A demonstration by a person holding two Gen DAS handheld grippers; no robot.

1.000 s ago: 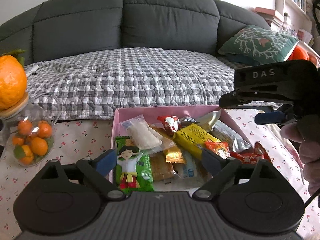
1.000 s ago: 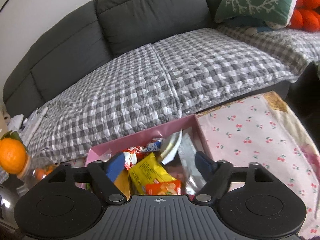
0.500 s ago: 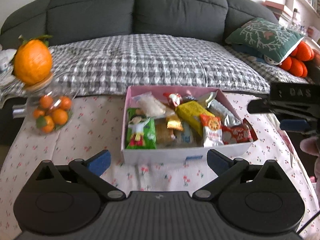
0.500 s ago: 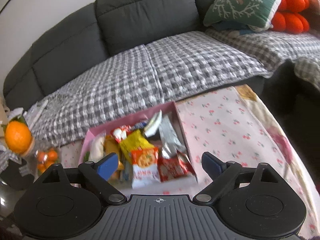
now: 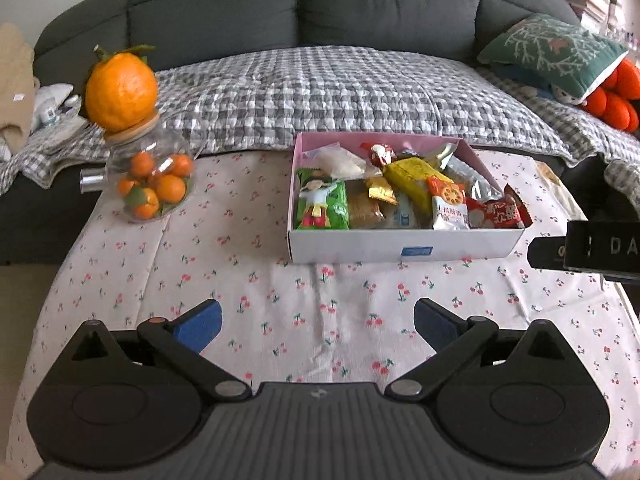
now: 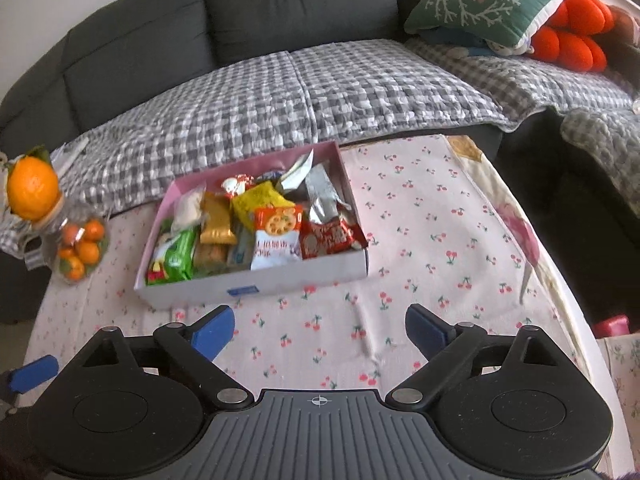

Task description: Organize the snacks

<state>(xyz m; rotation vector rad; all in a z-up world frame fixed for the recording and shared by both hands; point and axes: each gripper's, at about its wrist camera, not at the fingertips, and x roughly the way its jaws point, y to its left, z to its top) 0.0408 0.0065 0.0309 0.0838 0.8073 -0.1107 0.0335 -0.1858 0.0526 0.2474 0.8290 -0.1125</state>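
Both the left gripper (image 5: 316, 320) and right gripper (image 6: 320, 326) are held wide and empty; the red packet (image 5: 496, 213) overhanging the box (image 5: 400, 246) could be knocked out by a careless approach

A cherry-print tablecloth (image 5: 248, 280) covers the table, bearing a snack box (image 5: 400, 246) and glass jar (image 5: 154, 176).

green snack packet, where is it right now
In the left wrist view the green snack packet lies in the near left corner of the snack box, beside a brown biscuit pack.
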